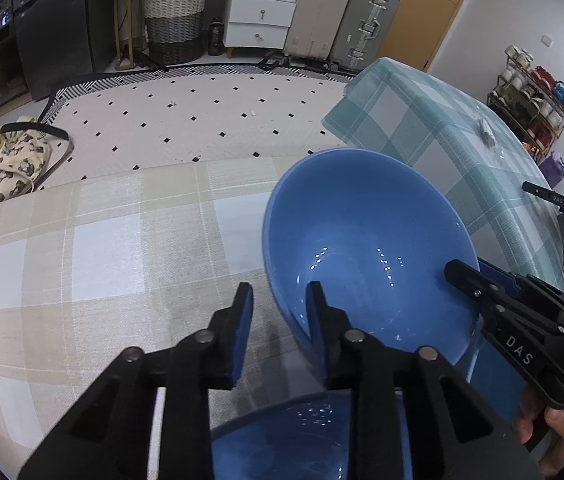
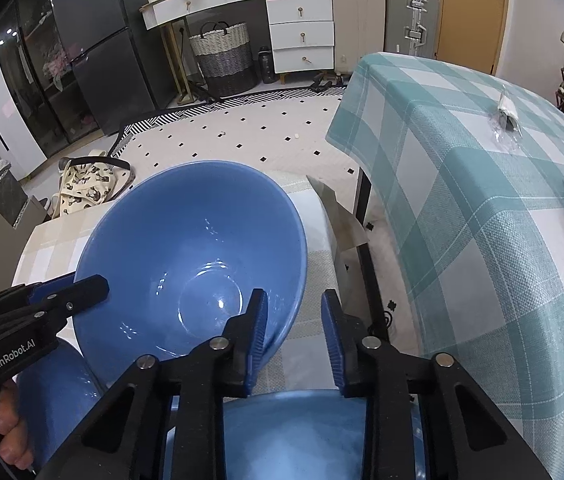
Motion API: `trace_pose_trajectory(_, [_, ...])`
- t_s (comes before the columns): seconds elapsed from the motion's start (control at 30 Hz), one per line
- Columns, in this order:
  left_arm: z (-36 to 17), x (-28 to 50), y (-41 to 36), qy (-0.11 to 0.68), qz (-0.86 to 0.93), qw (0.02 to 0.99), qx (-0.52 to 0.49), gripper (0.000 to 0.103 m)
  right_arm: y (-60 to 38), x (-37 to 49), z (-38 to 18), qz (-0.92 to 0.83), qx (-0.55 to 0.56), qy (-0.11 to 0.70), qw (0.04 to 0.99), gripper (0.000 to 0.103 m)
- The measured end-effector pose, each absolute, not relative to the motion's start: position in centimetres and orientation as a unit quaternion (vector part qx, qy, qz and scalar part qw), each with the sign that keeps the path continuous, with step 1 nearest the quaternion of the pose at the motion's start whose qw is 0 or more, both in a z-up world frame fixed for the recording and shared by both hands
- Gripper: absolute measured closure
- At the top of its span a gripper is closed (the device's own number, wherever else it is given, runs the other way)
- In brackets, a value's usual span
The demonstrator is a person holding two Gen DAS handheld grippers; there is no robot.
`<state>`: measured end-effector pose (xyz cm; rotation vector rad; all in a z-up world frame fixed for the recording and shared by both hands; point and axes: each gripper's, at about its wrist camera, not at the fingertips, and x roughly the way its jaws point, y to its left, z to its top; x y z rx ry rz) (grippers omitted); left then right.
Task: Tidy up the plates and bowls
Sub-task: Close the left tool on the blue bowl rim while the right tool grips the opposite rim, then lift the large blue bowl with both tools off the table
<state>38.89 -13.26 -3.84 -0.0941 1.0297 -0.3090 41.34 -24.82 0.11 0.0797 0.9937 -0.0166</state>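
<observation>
A large blue bowl (image 1: 370, 240) is held tilted above the beige checked table (image 1: 101, 248). My left gripper (image 1: 277, 308) straddles its near left rim, one finger inside and one outside, with a visible gap, so it is open. My right gripper (image 2: 294, 320) straddles the bowl (image 2: 193, 248) at its right rim the same way, also open with a gap. Each gripper shows in the other's view: the right gripper (image 1: 462, 272) at the bowl's right rim, the left gripper (image 2: 93, 284) at its left rim. A second blue bowl (image 1: 282, 440) sits below; it also shows in the right wrist view (image 2: 294, 432).
A table with a teal checked cloth (image 2: 482, 200) stands to the right, with a small clear wrapped item (image 2: 506, 120) on it. Another blue piece (image 2: 49, 384) lies low at the left. Beyond are a dotted rug (image 1: 201, 116), a patterned bag (image 1: 13, 160), a basket, drawers and suitcases.
</observation>
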Motion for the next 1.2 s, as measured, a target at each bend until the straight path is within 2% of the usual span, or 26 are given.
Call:
trace_pose_trajectory(0.1, [-3.7, 38.7, -13.6, 0.485, -0.150, 0.861, -0.034, 0.089, -24.5, 41.4, 0.1, -0.006, 0.033, 0.475, 0.879, 0.084])
trace_pose_trajectory(0.23, [-3.6, 38.6, -13.6, 0.483, -0.151, 0.862, -0.033, 0.089, -24.4, 41.4, 0.1, -0.004, 0.030, 0.475, 0.880, 0.086])
trace_pose_trajectory(0.83, [-3.0, 38.3, -13.6, 0.474, -0.141, 0.869, -0.021, 0.089, -24.0, 41.3, 0.5, 0.000, 0.023, 0.464, 0.886, 0.087])
trace_pose_trajectory(1.2, [-0.8, 37.3, -13.4, 0.451, -0.140, 0.881, -0.012, 0.089, -24.3, 40.8, 1.8, 0.002, 0.024, 0.444, 0.896, 0.087])
